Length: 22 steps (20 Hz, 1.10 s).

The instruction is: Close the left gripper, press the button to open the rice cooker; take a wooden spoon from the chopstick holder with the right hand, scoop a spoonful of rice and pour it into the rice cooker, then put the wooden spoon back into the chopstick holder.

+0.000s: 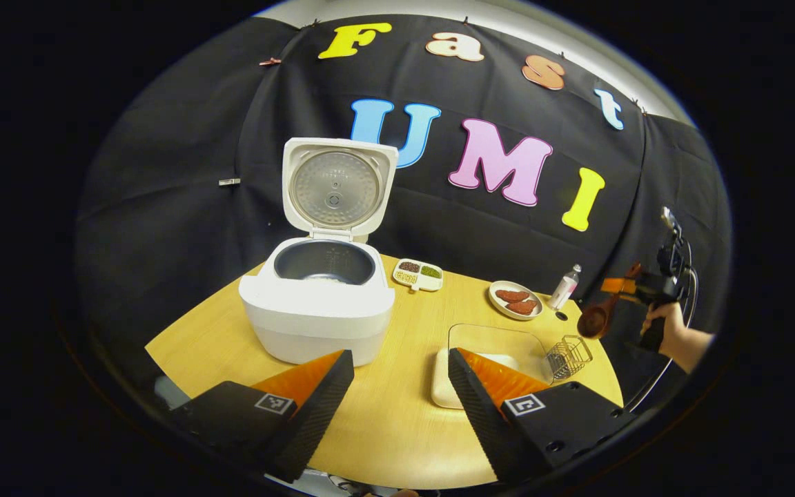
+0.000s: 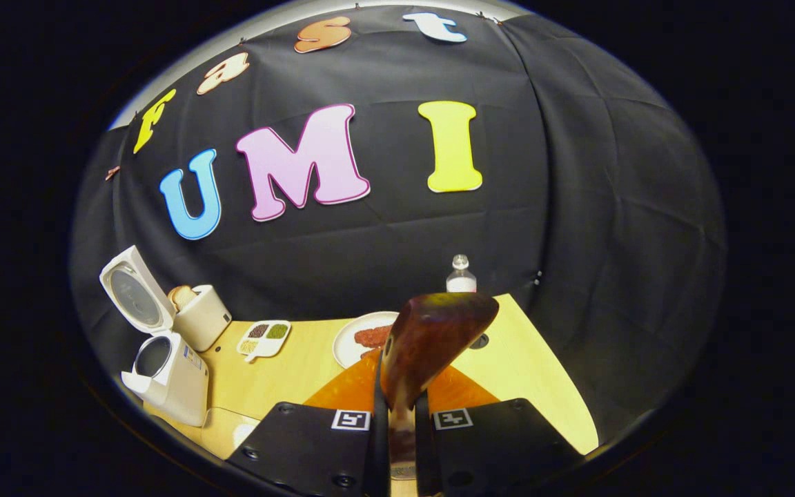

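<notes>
The right gripper [image 2: 397, 414] has its jaws clamped on the handle of the wooden spoon [image 2: 432, 335], whose bowl rises just ahead of the camera in the right gripper view, tilted a little to the right. In the left gripper view the same gripper [image 1: 646, 290] is held by a hand [image 1: 666, 324] in the air off the bench's right end, the spoon [image 1: 594, 319] slanting down with its bowl above and just right of the wire chopstick holder [image 1: 568, 356].

The left gripper [image 1: 401, 393] hovers over the near edge of the wooden bench [image 1: 397, 428] with its jaws wide apart and nothing between them.

Beyond the left finger stands the white rice cooker [image 1: 318, 310], its lid [image 1: 337, 188] swung upright and the dark inner pot exposed, with something pale at its bottom. A clear-lidded tray of rice [image 1: 491, 352] lies beyond the right finger, beside the chopstick holder. Farther back are a small divided dish of grains [image 1: 418, 274], a plate [image 1: 515, 300] with reddish-brown pieces, and a small bottle [image 1: 564, 286]. In the right gripper view a white toaster [image 2: 197, 314] with bread in it stands behind the cooker.
</notes>
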Each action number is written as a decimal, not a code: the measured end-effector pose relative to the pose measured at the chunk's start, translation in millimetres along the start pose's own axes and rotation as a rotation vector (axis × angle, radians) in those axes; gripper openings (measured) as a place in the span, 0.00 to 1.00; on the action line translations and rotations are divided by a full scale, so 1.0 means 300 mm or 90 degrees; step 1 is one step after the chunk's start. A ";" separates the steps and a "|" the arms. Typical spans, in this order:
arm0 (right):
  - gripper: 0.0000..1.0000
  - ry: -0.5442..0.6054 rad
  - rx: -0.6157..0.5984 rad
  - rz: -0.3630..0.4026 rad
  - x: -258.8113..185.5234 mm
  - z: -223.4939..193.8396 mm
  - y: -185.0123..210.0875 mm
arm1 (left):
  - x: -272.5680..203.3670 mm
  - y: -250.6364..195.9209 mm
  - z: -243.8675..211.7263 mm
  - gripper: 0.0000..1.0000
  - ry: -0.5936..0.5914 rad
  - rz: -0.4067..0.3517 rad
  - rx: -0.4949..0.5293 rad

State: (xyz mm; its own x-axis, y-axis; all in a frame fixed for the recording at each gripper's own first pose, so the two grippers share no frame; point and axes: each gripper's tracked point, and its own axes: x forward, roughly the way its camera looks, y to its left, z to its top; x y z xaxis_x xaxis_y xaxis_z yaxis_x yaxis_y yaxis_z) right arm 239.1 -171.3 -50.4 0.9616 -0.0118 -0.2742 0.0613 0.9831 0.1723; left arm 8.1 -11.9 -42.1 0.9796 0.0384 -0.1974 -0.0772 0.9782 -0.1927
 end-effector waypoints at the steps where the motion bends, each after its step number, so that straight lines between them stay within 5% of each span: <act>1: 0.19 0.012 0.002 0.001 0.012 -0.036 -0.008 | -0.002 -0.006 0.011 0.95 -0.003 0.004 0.004; 13: 0.19 0.118 -0.015 -0.018 0.087 -0.361 -0.039 | -0.007 0.127 0.130 0.95 -0.028 0.082 0.024; 17: 0.27 0.097 0.013 -0.045 0.045 -0.339 -0.069 | -0.002 0.194 0.183 0.95 -0.045 0.095 0.029; 19: 0.46 0.090 -0.004 -0.058 0.004 -0.332 -0.090 | 0.011 0.231 0.240 0.95 -0.062 0.097 0.032; 22: 1.00 0.077 -0.038 -0.088 -0.085 -0.313 -0.116 | 0.038 0.286 0.367 0.95 -0.098 0.103 0.056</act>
State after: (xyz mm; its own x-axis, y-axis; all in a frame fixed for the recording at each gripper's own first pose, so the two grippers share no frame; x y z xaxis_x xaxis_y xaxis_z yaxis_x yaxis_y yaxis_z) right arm 187.2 -188.2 -138.1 0.9054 -0.1296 -0.4042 0.1716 0.9827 0.0694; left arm 33.3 95.0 45.0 0.9730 0.2200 -0.0694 -0.2255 0.9705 -0.0849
